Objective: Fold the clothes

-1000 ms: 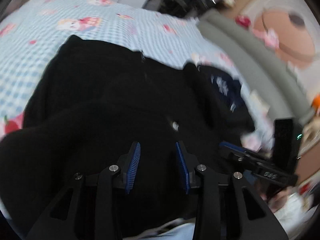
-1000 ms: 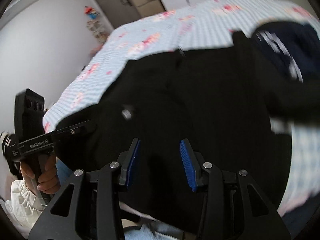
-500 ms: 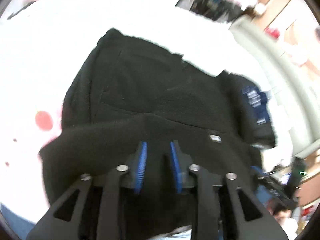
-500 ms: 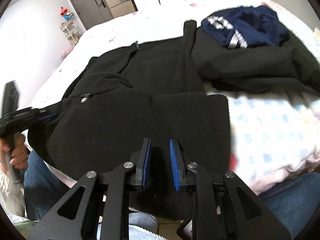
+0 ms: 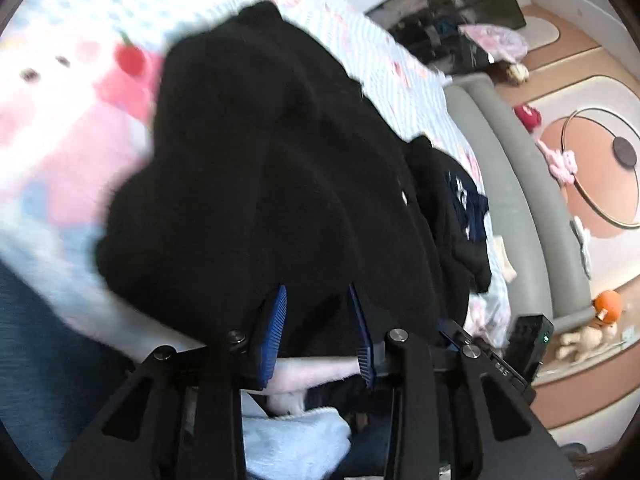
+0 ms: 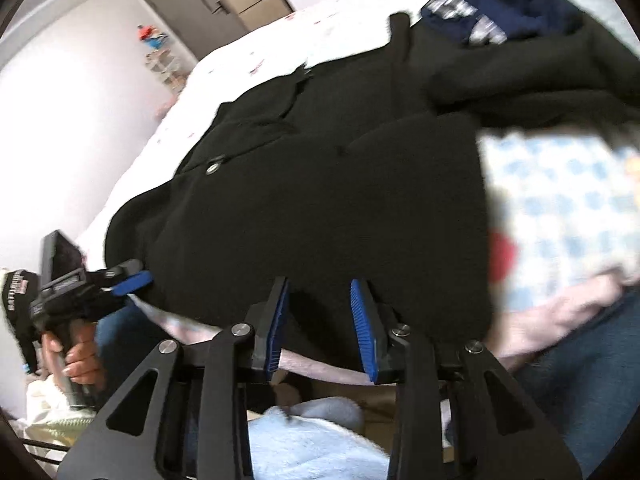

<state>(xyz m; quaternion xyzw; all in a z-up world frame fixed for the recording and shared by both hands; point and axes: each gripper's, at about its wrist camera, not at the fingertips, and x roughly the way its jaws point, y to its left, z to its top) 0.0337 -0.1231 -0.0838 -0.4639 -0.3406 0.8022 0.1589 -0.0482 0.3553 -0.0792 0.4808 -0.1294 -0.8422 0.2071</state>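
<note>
A black fleece garment [image 6: 340, 200] is spread on the bed [image 6: 560, 192], its near hem lying at the bed's front edge. One fold looks already made: a doubled layer is seen across the near part of the garment, with a snap button [image 6: 212, 167] showing on the left side of it. Further folding is judged to be left, since the garment is bulky and lumpy and not yet a compact stack. A second dark item with a navy piece [image 6: 500, 12] is heaped just beyond the black garment's far right corner, apparently unfolded, so the task is judged less than half done.

Left hand-held gripper [image 5: 320, 320]: held at the garment's near hem, on its left side; jaws partly apart and closing. Black fabric is seen between the blue pads [image 5: 276, 320], but no pressing on it can be confirmed, as the picture is blurred. In the right wrist view the same left hand-held gripper [image 6: 132, 280] is seen at the garment's left edge, held by a hand [image 6: 76, 360].

Right hand-held gripper [image 6: 320, 316]: held at the garment's near hem, toward its middle; jaws partly apart and opening. Fabric edge is seen between the pads [image 6: 362, 320], with gaps visible on either side, so it is not being gripped.

A pale blue fluffy item [image 6: 312, 440] is seen below the garment's hem, off the bed.
</note>
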